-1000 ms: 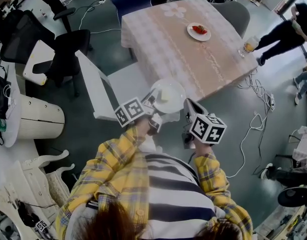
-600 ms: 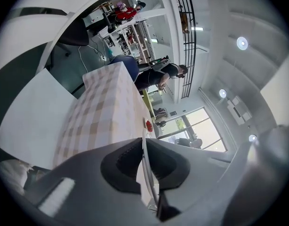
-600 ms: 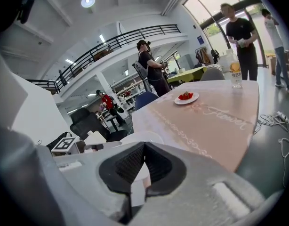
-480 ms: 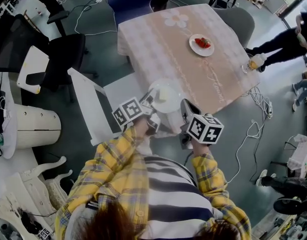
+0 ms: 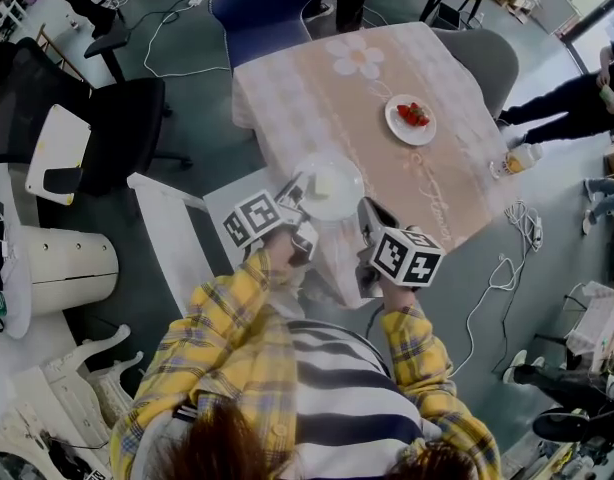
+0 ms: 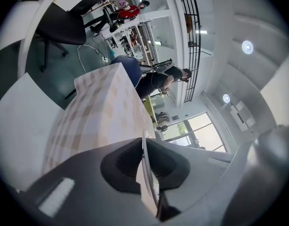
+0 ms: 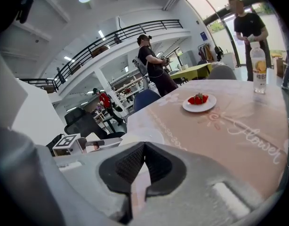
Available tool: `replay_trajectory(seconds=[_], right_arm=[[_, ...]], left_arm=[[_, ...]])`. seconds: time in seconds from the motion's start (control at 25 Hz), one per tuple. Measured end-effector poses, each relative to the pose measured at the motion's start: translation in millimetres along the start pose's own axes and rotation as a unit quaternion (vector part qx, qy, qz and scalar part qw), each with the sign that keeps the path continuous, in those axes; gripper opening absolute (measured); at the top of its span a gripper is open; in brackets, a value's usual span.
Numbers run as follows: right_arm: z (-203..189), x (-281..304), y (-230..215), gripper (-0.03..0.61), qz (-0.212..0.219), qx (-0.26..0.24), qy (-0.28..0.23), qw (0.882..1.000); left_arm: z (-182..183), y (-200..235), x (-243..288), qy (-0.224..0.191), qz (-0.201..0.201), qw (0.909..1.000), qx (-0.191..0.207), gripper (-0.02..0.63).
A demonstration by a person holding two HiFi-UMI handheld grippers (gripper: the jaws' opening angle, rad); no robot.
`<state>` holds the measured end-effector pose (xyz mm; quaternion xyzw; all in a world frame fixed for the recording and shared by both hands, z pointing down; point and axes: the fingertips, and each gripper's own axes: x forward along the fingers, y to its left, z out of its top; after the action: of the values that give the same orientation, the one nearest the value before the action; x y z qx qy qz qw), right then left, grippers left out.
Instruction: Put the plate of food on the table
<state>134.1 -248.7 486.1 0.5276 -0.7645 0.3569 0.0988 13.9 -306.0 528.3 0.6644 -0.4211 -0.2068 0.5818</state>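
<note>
Plate, clamped at its rim by left hand-held gripper (right hand-held gripper closed beside it), may tip and spill short of the surface.

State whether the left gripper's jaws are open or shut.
Shut on the plate: its thin white rim is clamped in the left gripper.

Head camera looks steeply down on the table at twelve o'clock; both gripper views skim low across it.
</note>
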Motion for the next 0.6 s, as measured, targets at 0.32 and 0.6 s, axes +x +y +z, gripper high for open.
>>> replay_trajectory(seconds=[0.32,0.6], right_arm=[[30.2,40.9,-14.8,-0.002,-0.006,0.004,0.003,1.0],[45.6,74.8,-30.6,-0.002,-0.014,0.0,0.013,1.0]], left_arm=[[29.9,-0.4,47.5,-0.001,0.001,1.0,0.0,0.008],[41.3,-0.1,83.1,0.008,0.008,0.9999,0.01,0.008]])
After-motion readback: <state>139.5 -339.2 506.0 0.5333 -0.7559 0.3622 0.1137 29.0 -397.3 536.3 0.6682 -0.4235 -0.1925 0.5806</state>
